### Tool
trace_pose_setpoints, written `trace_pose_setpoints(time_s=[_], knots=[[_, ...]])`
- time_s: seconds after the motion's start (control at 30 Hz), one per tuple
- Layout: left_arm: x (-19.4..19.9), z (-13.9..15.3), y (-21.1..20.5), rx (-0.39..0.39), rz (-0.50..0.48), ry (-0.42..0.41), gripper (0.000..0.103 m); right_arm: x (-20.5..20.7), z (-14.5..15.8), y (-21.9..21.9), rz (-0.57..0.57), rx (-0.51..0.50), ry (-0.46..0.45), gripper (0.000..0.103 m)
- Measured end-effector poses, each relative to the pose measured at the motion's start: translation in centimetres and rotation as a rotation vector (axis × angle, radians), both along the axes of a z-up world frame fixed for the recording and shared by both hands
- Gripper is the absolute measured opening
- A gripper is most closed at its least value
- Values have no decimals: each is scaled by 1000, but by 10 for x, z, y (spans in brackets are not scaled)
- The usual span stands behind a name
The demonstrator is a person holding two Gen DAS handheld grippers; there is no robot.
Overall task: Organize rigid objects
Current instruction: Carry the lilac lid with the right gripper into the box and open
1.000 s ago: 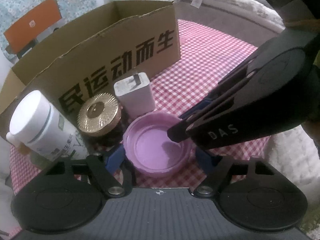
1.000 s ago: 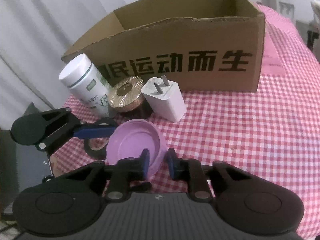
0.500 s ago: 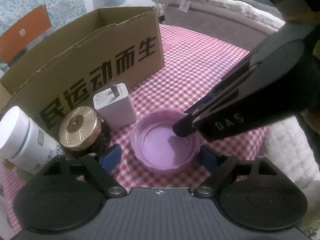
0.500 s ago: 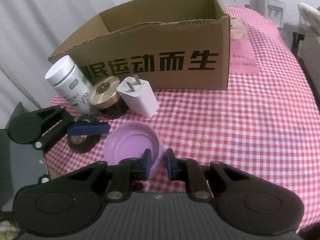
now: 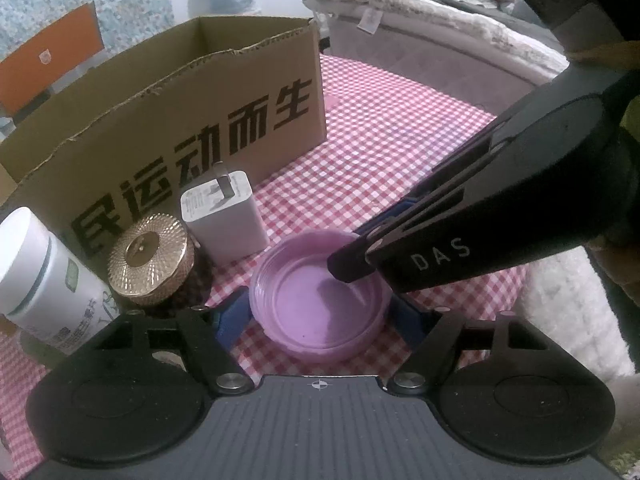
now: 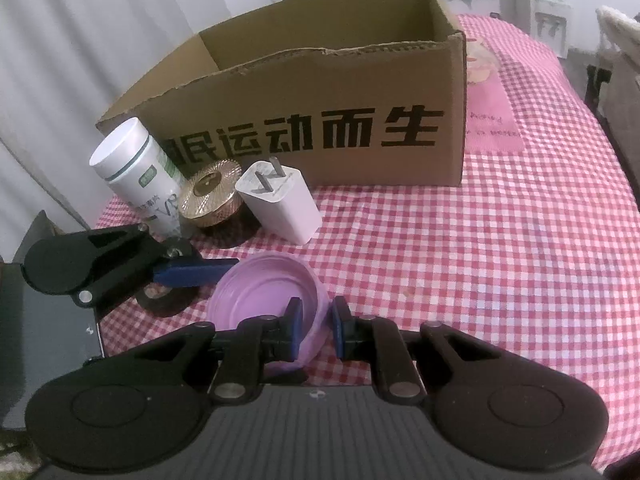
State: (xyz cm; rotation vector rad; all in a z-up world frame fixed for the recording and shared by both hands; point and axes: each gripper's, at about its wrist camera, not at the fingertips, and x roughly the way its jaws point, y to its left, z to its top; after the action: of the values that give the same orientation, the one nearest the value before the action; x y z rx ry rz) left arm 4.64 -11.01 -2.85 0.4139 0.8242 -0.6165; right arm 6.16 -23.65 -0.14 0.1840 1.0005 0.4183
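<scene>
A shallow purple lid (image 5: 320, 304) lies open side up on the red-checked cloth (image 5: 392, 152). My left gripper (image 5: 320, 318) straddles it; its jaws are closing and the blue pads (image 5: 234, 316) now lie against the lid's two sides. My right gripper (image 6: 316, 328) is shut on the near rim of the purple lid (image 6: 264, 292); from the left wrist it reaches in from the right (image 5: 350, 266). A white charger (image 5: 224, 220), a gold-lidded jar (image 5: 150, 256) and a white bottle (image 5: 44, 280) stand before the open cardboard box (image 5: 180, 120).
A black tape roll (image 6: 164, 300) lies under the left gripper's finger (image 6: 192, 274). A pink card (image 6: 492, 112) lies right of the cardboard box (image 6: 320, 120). A padded bed edge (image 5: 440, 40) borders the table on the far side. The cloth right of the lid is bare.
The left jaws spread wider around the lid, then came back in against its sides. The right gripper kept its hold on the rim. Neither hand shifted much.
</scene>
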Motion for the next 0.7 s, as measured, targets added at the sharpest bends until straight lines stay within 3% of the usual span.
trace_pose_setpoints(time_s=[0.3, 0.53, 0.7], knots=[[-12, 38, 9, -46, 9, -98, 75, -14, 32, 4, -17, -5, -65, 17], [-5, 96, 34, -79, 44, -250, 75, -19, 100, 16, 15, -9, -238, 17], [21, 134, 59, -114, 93, -268, 75, -2, 146, 35, 92, -24, -362, 17]])
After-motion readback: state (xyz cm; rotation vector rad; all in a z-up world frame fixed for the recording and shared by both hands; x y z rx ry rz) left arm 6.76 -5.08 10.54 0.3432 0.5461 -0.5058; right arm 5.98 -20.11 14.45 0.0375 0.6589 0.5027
